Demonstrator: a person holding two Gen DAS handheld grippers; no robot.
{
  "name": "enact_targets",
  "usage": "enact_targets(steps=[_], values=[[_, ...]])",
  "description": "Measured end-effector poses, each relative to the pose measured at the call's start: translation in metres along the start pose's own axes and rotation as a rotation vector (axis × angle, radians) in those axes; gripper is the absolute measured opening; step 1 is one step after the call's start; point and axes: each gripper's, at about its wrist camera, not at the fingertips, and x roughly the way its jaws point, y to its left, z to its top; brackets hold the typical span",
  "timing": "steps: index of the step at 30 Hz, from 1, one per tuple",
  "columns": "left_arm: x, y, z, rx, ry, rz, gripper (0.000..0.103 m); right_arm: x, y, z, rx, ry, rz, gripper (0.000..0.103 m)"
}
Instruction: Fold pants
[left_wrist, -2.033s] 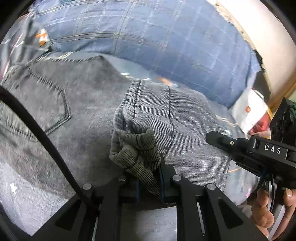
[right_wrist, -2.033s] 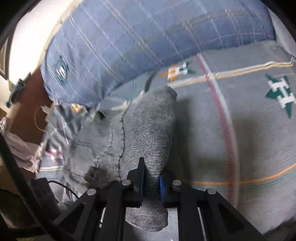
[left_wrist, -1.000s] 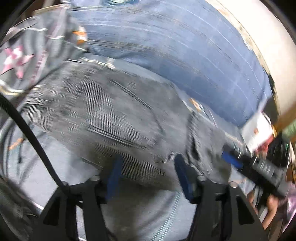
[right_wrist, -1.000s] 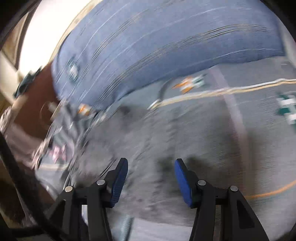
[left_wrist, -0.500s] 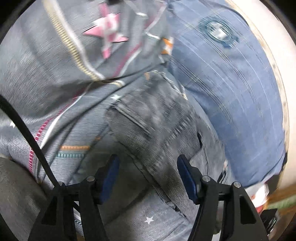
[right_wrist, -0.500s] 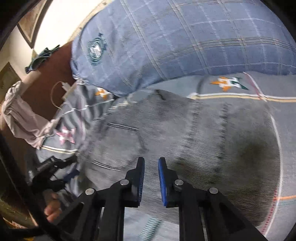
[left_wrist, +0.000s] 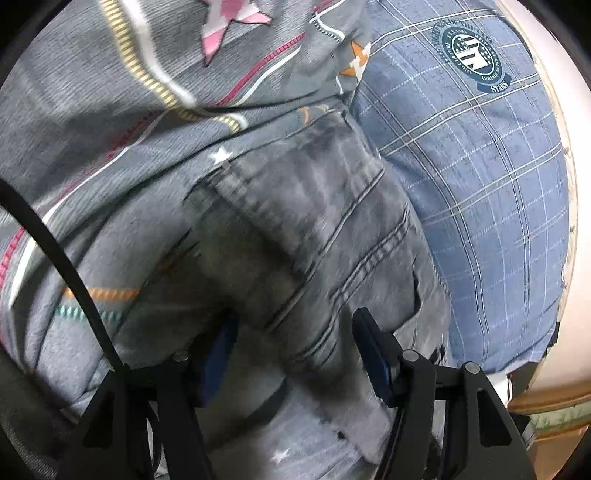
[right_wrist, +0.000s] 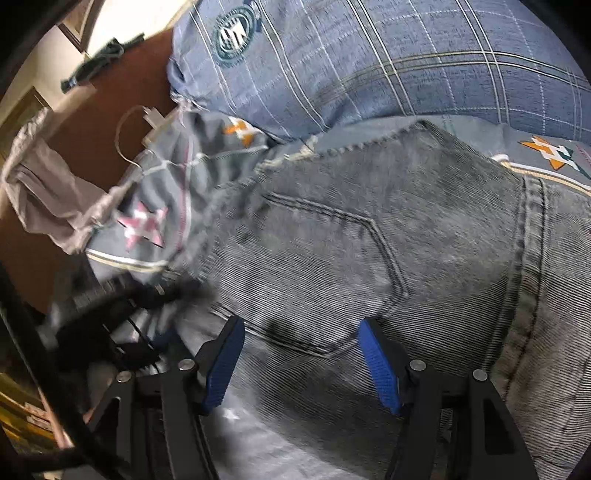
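One pair of grey pants (right_wrist: 369, 236), lying on one patterned grey bedsheet (left_wrist: 110, 155). One back pocket (right_wrist: 332, 273) shows on the pants in the right wrist view. One blue plaid pillow (left_wrist: 480, 184) beside the pants, bearing one round crest (left_wrist: 471, 50). Two grippers: the left gripper (left_wrist: 295, 354) and the right gripper (right_wrist: 303, 365), each with two blue-padded fingers spread apart; no cloth is pinched between either pair. One pink star (left_wrist: 229, 26) and one orange star (left_wrist: 356, 59) on the sheet in the left wrist view. One white charging cable (right_wrist: 127, 125) and one pale grey cloth (right_wrist: 44, 188) at the bed's edge.
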Motion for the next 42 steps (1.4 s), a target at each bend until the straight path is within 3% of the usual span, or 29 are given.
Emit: enact_targets(steps=[5, 8, 11, 14, 16, 18, 20, 23, 29, 32, 37, 42], values=[[0.011, -0.014, 0.008, 0.038, -0.042, 0.063, 0.063, 0.002, -0.012, 0.002, 0.052, 0.012, 0.043, 0.068], [0.010, -0.008, 0.013, -0.001, -0.053, 0.063, 0.036, 0.004, -0.012, 0.001, 0.043, 0.021, 0.040, 0.068], [0.008, -0.002, 0.014, -0.020, -0.047, 0.046, 0.036, 0.002, -0.011, -0.001, 0.043, 0.026, 0.040, 0.068], [0.015, -0.001, 0.017, -0.043, -0.040, 0.040, 0.043, 0.003, -0.011, 0.000, 0.048, 0.030, 0.040, 0.068], [0.016, -0.008, 0.020, -0.023, -0.046, 0.068, 0.042, 0.003, -0.011, 0.000, 0.049, 0.032, 0.039, 0.068], [0.017, -0.012, 0.021, -0.002, -0.051, 0.082, 0.023, 0.004, -0.011, 0.000, 0.045, 0.035, 0.038, 0.068], [0.015, -0.013, 0.021, 0.010, -0.065, 0.090, 0.019, 0.002, -0.012, -0.001, 0.049, 0.038, 0.046, 0.068], [0.007, -0.020, 0.017, 0.056, -0.105, 0.103, 0.019, 0.001, -0.017, 0.001, 0.074, 0.045, 0.074, 0.068], [0.020, -0.013, 0.022, 0.032, -0.068, 0.122, 0.030, 0.001, -0.020, 0.002, 0.093, 0.053, 0.089, 0.068], [0.018, -0.032, 0.020, 0.110, -0.101, 0.175, 0.018, 0.001, -0.018, 0.002, 0.089, 0.055, 0.087, 0.068], [0.001, -0.068, 0.006, 0.257, -0.207, 0.233, 0.016, -0.002, -0.025, 0.002, 0.121, 0.063, 0.136, 0.068], [0.006, -0.060, 0.015, 0.201, -0.152, 0.244, 0.016, -0.003, -0.025, 0.001, 0.125, 0.066, 0.148, 0.068]])
